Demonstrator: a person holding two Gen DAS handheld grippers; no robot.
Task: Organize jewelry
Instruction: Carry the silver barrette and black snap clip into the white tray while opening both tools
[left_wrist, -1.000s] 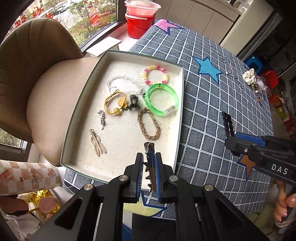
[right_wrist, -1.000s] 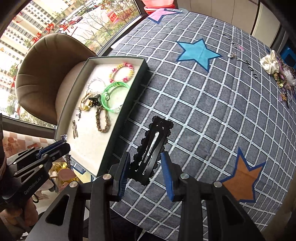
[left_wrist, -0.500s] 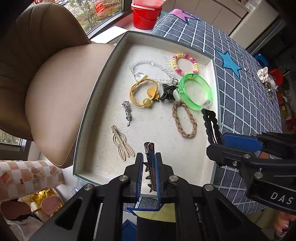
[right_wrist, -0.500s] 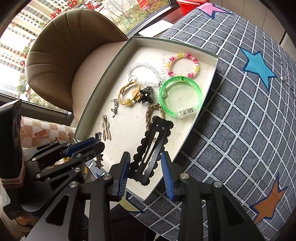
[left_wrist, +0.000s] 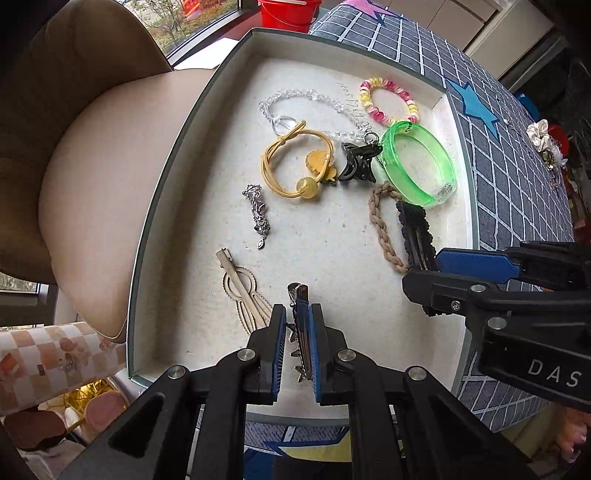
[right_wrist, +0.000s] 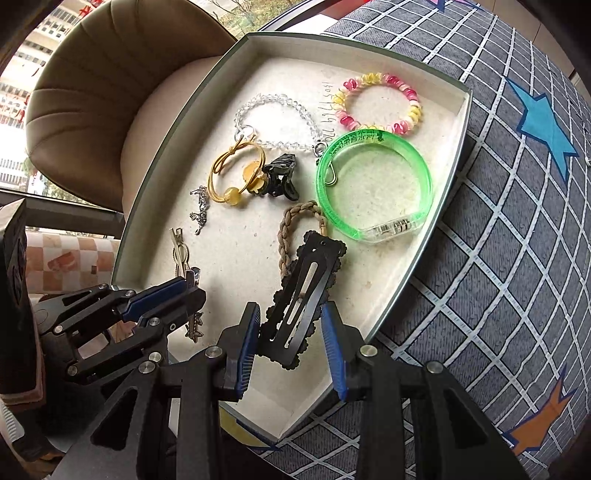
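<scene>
Over the shallow grey-walled tray with its pale, speckled paper floor, both claws pointed steeply down. Left claw was clamped on a slim metal hair clip with jagged teeth, its ribbed blue pads pressing the clip's flat sides, above the tray's near edge. Right claw gripped a flat black snap clip with a scalloped rim and a long slot — held by its lower end, tip slanting up over a braided tan cord loop.

Already lying in the tray: a translucent green bangle, glossy and thick; a pink-and-yellow beaded bracelet; a string of clear faceted beads; a mustard elastic hair tie with an amber ball; a small black claw clip; a knobbly silver charm; and a flat pale-gold barrette — just beside the left claw.

The tray sat on a table covered in grey grid-patterned cloth with star patches.
</scene>
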